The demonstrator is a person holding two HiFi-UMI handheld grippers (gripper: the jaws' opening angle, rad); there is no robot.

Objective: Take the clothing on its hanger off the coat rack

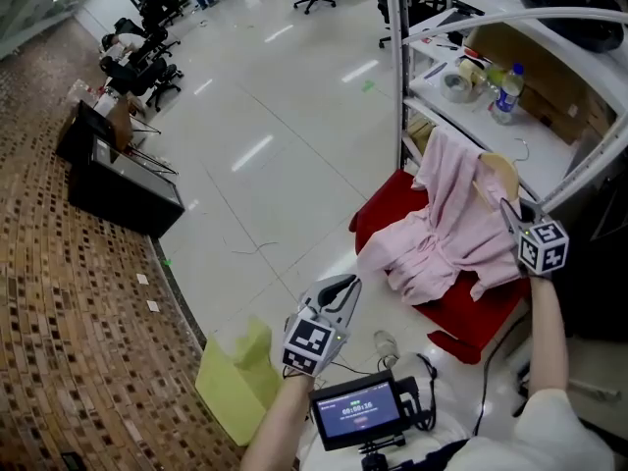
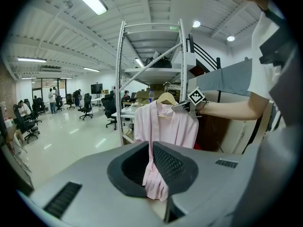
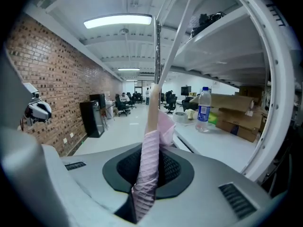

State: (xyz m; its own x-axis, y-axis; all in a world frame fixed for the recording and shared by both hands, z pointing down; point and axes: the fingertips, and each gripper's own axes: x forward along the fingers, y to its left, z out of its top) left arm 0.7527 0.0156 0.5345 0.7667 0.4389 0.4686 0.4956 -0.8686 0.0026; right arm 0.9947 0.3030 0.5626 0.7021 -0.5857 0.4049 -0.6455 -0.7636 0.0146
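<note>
A pink garment (image 1: 446, 234) hangs on a wooden hanger (image 1: 498, 173) beside the white rack post (image 1: 397, 77). My right gripper (image 1: 512, 220) is shut on the garment's shoulder where it lies over the hanger arm. In the right gripper view the pink fabric (image 3: 146, 169) is pinched between the pads and the wooden arm (image 3: 152, 105) rises from it. Whether the hook rests on the rack I cannot tell. My left gripper (image 1: 343, 287) is lower, left of the hem and apart from it. Its jaws stand slightly open with nothing in them; garment (image 2: 165, 126) and hanger (image 2: 166, 98) show ahead.
A red seat (image 1: 466, 307) stands under the garment. The rack shelf (image 1: 525, 135) carries a water bottle (image 1: 507, 91), a tape roll (image 1: 456, 86) and a cardboard box. A yellow-green bag (image 1: 235, 371) lies on the floor by my left gripper. A black cabinet (image 1: 123, 189) stands far left.
</note>
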